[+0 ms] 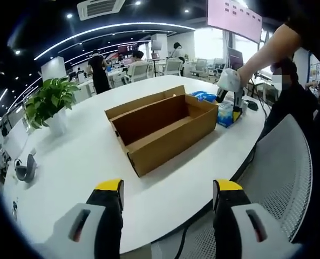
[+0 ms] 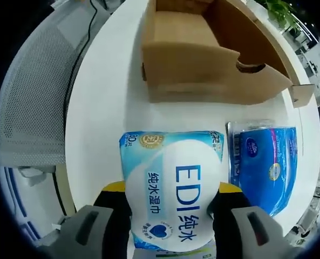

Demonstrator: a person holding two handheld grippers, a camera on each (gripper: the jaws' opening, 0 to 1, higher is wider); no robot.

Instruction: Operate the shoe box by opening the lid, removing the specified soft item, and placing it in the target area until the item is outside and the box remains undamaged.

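Shoe box (image 1: 161,128): brown cardboard, open at the top, its inside bare in the left gripper view; it sits on the white worktop (image 1: 79,162), lid flap standing along the far side.
Wet wipes pack (image 2: 173,189): soft, light blue and white with "EDI" print; out of the box, just beside its short end, pinched between the right gripper's fingers.
Right gripper (image 2: 173,208): fingers clenched on the wipes pack, one yellow-tipped finger (image 2: 112,190) at each side of it; in the left gripper view it stands at the box's far end, held by a person's hand.
Left gripper (image 1: 168,186): fingers released and wide apart, grasping nothing, well apart from the box's near end, over the worktop edge.
Blue tissue pack (image 2: 263,164): lies on the worktop touching or just beside the wipes pack, near the box's end.
Potted plant (image 1: 50,105): on the worktop, well apart from the box.
Mesh chair (image 1: 281,162): at the worktop's edge, near the box.
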